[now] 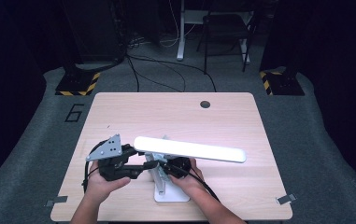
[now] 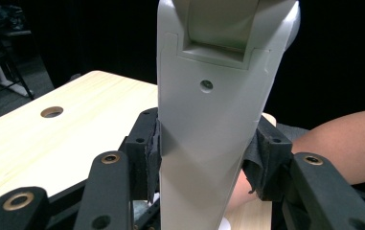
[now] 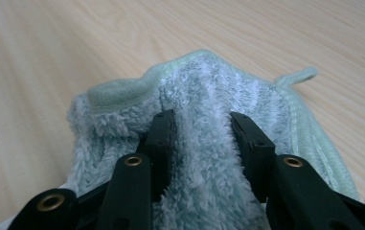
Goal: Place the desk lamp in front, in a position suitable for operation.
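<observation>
Evidently the work in hand is wiping down a desk lamp [image 1: 171, 168] that stands near the front edge of the table [image 1: 119, 107], a little left of its middle. The left gripper [image 1: 153, 164] is clamped on the lamp's upright stem [image 2: 209, 134], its 2 black pads pressed against either side of the white post; judging by that hold, it is there to steady the lamp so it does not tip or slide while the other hand works. The right gripper [image 3: 203, 127] has its 2 jaws pinched into a fold of a pale green fluffy cloth [image 3: 204, 96], which bunches up between them, lying on the wood. In the high view this hand sits just right of the stem, under the long lit lamp head [image 1: 189, 149], so the cloth seems aimed at the stem or the base [image 1: 172, 195].

Counted: 1 lamp, 1 cloth, 2 grippers, 1 table with 1 round cable hole [image 1: 205, 104] near its far edge.
</observation>
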Demonstrator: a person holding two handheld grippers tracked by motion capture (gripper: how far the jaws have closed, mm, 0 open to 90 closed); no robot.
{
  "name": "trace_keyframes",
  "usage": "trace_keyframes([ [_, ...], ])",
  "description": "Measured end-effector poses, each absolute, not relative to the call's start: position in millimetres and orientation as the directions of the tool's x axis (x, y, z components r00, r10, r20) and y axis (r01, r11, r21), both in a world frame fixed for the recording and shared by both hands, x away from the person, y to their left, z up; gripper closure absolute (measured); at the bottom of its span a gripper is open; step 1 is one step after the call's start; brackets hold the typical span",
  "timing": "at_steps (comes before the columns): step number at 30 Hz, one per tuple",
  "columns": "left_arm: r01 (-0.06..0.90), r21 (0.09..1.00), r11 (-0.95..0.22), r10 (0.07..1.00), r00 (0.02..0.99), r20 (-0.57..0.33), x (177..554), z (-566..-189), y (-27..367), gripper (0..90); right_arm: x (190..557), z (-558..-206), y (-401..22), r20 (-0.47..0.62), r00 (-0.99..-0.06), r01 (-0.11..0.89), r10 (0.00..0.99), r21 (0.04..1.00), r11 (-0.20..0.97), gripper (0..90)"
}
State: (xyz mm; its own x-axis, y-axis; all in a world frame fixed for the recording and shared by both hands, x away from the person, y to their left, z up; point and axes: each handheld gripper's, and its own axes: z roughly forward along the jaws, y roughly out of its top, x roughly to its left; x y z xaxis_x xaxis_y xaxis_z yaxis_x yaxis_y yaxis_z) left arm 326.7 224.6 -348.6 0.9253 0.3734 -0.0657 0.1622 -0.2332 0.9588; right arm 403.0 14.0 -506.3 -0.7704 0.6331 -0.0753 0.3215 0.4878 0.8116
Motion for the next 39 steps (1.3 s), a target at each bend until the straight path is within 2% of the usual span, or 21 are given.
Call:
trace_keyframes([
  [7,0.161,0.959,-0.234,0.375,0.925,-0.064,327,-349,225,53.0,426,-507,10,-0.002,-0.695,0.418,0.719,0.812,0.407,63.8],
  [11,0.159,0.959,-0.236,0.378,0.924,-0.06,326,-348,225,53.1,440,-512,5,-0.053,-0.631,0.448,0.774,0.79,0.42,64.4],
  [13,0.158,0.959,-0.236,0.381,0.923,-0.059,326,-349,225,53.2,446,-513,-2,-0.02,-0.624,0.48,0.781,0.779,0.403,64.1],
  [19,0.151,0.96,-0.237,0.386,0.921,-0.05,326,-349,224,53.4,445,-510,-5,-0.006,-0.619,0.491,0.785,0.777,0.393,64.1],
  [23,0.153,0.96,-0.233,0.38,0.923,-0.055,327,-349,224,53.4,441,-505,-4,0.111,-0.638,0.513,0.762,0.799,0.313,63.5],
  [28,0.151,0.961,-0.231,0.398,0.916,-0.048,326,-349,224,53.6,438,-508,3,0.02,-0.677,0.452,0.736,0.801,0.393,63.5],
  [30,0.153,0.962,-0.224,0.406,0.913,-0.051,326,-350,225,53.9,440,-508,0,0.009,-0.662,0.464,0.749,0.79,0.401,63.5],
  [33,0.139,0.963,-0.23,0.415,0.909,-0.032,325,-350,224,54.0,443,-510,-9,-0.099,-0.63,0.444,0.77,0.768,0.462,63.5],
  [37,0.138,0.963,-0.232,0.42,0.907,-0.029,324,-350,222,54.1,446,-508,-23,-0.044,-0.596,0.495,0.802,0.766,0.41,63.6],
  [39,0.138,0.965,-0.222,0.423,0.906,-0.032,324,-351,221,54.1,440,-503,-24,-0.055,-0.619,0.469,0.783,0.773,0.426,63.8],
])
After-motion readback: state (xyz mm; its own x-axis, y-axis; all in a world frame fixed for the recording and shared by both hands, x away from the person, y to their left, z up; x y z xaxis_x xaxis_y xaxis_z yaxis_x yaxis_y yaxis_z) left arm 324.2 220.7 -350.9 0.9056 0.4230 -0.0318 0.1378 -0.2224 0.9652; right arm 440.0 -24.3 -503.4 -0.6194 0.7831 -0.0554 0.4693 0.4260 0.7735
